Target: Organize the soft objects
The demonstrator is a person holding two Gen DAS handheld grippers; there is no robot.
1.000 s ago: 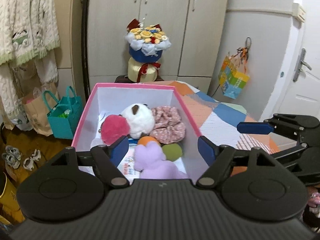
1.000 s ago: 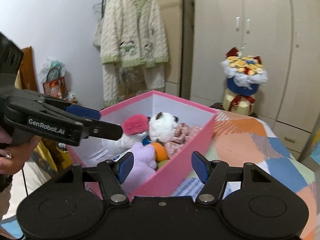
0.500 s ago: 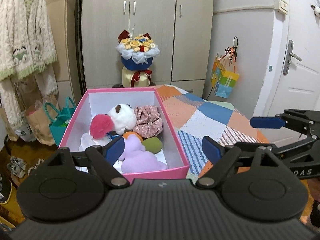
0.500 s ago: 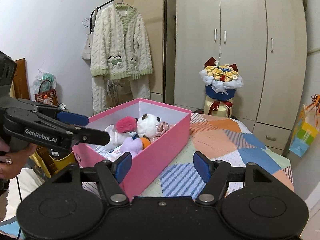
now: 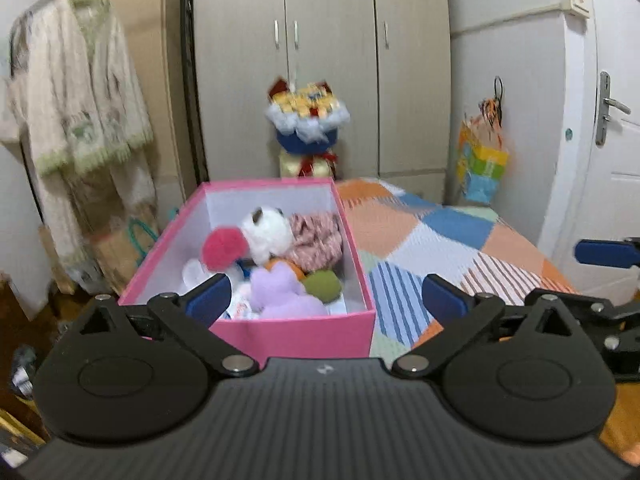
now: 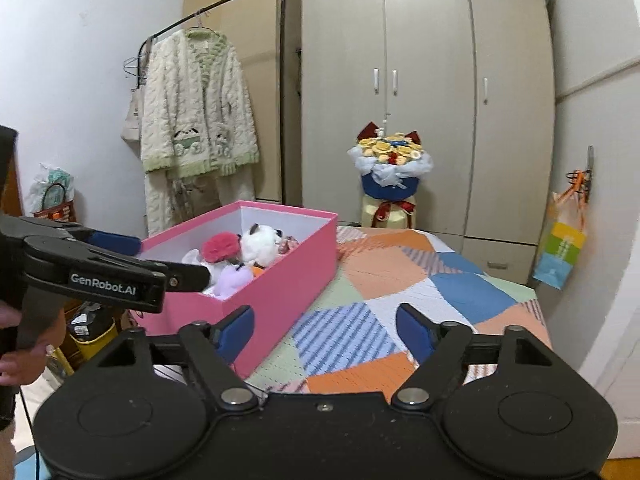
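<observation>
A pink box [image 5: 296, 334] stands on the patchwork bedspread [image 5: 436, 248] and holds several soft toys: a red pompom [image 5: 222, 248], a white panda plush [image 5: 268, 232], a pink floral fabric piece [image 5: 318, 236], a purple plush [image 5: 280, 292] and a green ball [image 5: 323, 285]. The box also shows in the right wrist view [image 6: 280, 280]. My left gripper [image 5: 326, 300] is open and empty, held back from the box's near wall. My right gripper [image 6: 326, 330] is open and empty over the bedspread [image 6: 400, 280], right of the box.
A flower bouquet [image 6: 390, 176] stands before the grey wardrobe [image 6: 424, 92]. A white cardigan [image 6: 198, 112] hangs on a rack at the left. A colourful bag [image 6: 562, 252] hangs on the right wall. A white door [image 5: 608, 152] is at the far right.
Both grippers have drawn back and up from the box, so the box looks smaller and farther. The toys in the box have not moved. Both grippers stay open.
</observation>
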